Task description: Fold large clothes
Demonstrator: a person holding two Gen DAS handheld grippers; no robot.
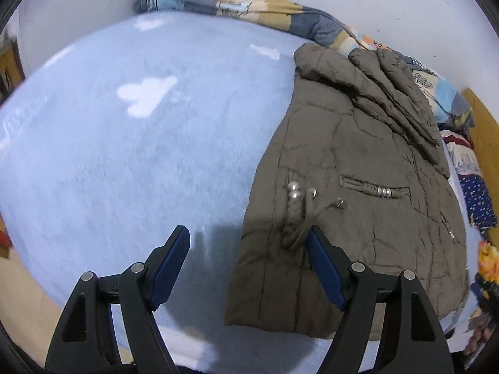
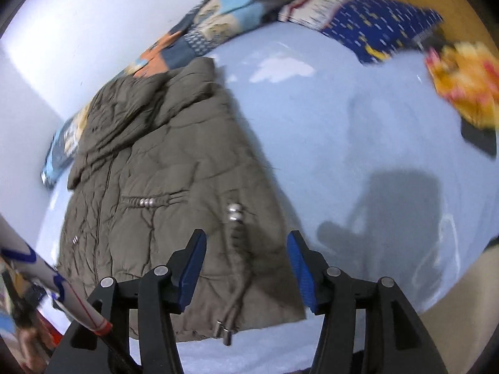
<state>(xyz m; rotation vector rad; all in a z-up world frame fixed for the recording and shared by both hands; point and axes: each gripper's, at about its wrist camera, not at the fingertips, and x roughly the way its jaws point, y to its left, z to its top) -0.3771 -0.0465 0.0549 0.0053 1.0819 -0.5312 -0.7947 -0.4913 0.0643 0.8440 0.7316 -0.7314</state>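
Note:
An olive-brown padded jacket (image 1: 358,187) lies folded lengthwise on a light blue bed sheet (image 1: 140,143), hood toward the wall, drawstrings with metal ends on its near part. My left gripper (image 1: 249,243) is open and empty, hovering above the jacket's near left edge. In the right wrist view the jacket (image 2: 162,193) lies left of centre. My right gripper (image 2: 246,249) is open and empty above the jacket's near right corner.
A striped blue and tan quilt (image 1: 249,3) lies bunched along the white wall. Dark blue patterned fabric (image 2: 383,21) and a yellow-red cloth (image 2: 467,81) lie at the bed's far side. A white tube-like object (image 2: 46,280) crosses the lower left of the right wrist view.

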